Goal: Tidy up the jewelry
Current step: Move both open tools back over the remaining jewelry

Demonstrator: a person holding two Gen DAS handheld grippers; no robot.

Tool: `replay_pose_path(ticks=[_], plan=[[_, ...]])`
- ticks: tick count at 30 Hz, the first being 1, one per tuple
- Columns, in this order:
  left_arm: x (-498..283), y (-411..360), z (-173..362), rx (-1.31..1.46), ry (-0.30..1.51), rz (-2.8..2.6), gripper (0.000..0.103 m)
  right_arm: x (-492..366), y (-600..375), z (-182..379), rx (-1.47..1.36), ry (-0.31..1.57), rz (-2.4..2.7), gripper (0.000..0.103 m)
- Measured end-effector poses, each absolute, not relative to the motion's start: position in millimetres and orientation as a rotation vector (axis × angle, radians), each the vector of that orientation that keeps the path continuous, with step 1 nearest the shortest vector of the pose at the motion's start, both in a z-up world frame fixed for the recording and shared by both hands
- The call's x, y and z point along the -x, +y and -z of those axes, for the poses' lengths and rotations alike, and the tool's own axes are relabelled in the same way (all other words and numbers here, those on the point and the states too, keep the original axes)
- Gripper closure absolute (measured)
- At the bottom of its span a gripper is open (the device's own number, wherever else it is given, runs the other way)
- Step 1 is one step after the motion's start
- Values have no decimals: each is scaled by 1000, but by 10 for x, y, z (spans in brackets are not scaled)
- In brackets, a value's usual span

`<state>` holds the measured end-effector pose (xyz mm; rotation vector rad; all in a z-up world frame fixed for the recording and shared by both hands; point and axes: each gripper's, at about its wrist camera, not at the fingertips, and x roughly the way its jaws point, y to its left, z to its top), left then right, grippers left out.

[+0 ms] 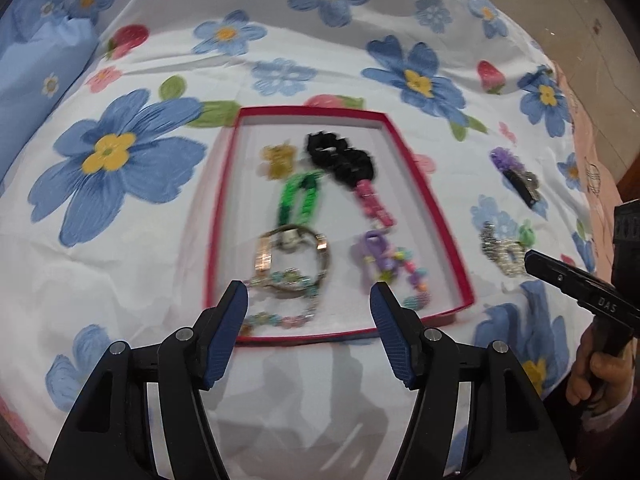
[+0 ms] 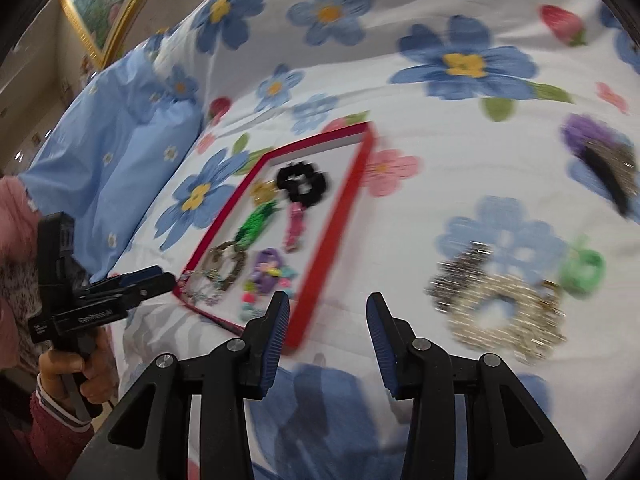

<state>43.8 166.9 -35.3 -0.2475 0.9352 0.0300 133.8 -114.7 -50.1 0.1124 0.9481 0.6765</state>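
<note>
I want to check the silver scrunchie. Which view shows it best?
The right wrist view: the silver scrunchie lies large and near on the bedsheet, though blurred. The left wrist view shows it small, near the right edge.

A flat box [image 1: 412,152] lies on the bed [image 1: 140,260]. In the box, a scrunchie [image 1: 340,156] sits at the far end, with a small charm [image 1: 278,160] to its left. Nearer lie two hair clips [image 1: 298,200], side by side. Nearest are a watch [image 1: 292,256], a bead bracelet [image 1: 276,316] and a keychain [image 1: 380,260]. Right of the box, on the bed, lie a hair claw [image 1: 516,176] far and a shiny scrunchie [image 1: 500,248] near. A pillow [image 1: 36,80] lies far left.
</note>
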Motion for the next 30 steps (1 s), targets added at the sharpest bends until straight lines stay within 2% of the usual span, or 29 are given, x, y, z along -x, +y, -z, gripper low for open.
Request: replay_pose_path(ticks=[18, 30], plan=[[-797, 620, 246, 148, 955, 176, 39, -1327, -2388, 539, -237, 912, -438, 57], [-1319, 132, 263, 60, 970, 251, 39, -1585, -2526, 598, -267, 912, -403, 57]])
